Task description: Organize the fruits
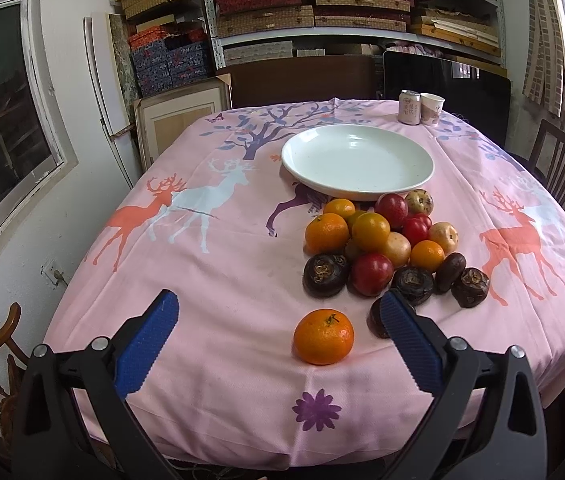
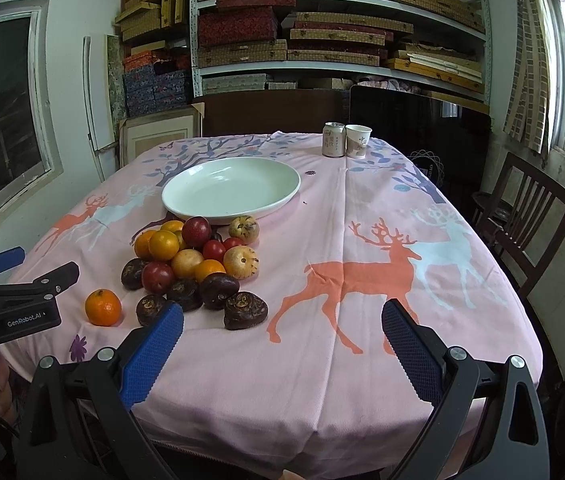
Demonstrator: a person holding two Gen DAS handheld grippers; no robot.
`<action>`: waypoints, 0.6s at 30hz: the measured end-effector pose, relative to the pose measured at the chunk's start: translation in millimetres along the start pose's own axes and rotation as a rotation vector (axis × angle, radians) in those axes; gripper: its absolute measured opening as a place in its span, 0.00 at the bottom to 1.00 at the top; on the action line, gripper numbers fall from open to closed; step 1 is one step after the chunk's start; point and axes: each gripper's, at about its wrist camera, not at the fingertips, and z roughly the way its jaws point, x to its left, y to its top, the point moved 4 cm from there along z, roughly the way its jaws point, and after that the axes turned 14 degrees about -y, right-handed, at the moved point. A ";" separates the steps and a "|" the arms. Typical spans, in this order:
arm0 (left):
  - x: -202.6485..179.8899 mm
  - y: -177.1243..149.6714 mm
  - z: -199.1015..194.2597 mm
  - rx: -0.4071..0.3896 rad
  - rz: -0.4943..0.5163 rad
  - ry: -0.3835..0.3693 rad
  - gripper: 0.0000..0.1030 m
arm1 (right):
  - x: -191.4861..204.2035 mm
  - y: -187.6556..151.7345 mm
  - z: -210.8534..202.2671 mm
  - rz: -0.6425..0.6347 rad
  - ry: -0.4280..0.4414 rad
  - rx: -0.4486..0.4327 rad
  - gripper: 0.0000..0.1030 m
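Both grippers' fingers wide, empty: left gripper point(image 1: 278, 344) at lone orange point(image 1: 323, 336), right gripper point(image 2: 282, 344) beside fruit pile point(image 2: 198, 264), plate point(image 2: 186, 204) bare.

The right half of the bench point(image 2: 422, 280) lies bare, open to any approach. The fruit pile point(image 1: 378, 244) sits tight against the plate point(image 1: 356, 160), blocking its near rim; the plate's left and right sides are free. One orange point(image 1: 323, 337) sits apart from the pile, reachable all round. Can point(image 2: 333, 139) and cup point(image 2: 358, 141) stand at the far edge.
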 end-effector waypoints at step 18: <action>-0.1 -3.3 0.7 0.004 0.003 0.002 0.96 | -1.7 -4.5 4.9 0.006 0.012 0.029 0.97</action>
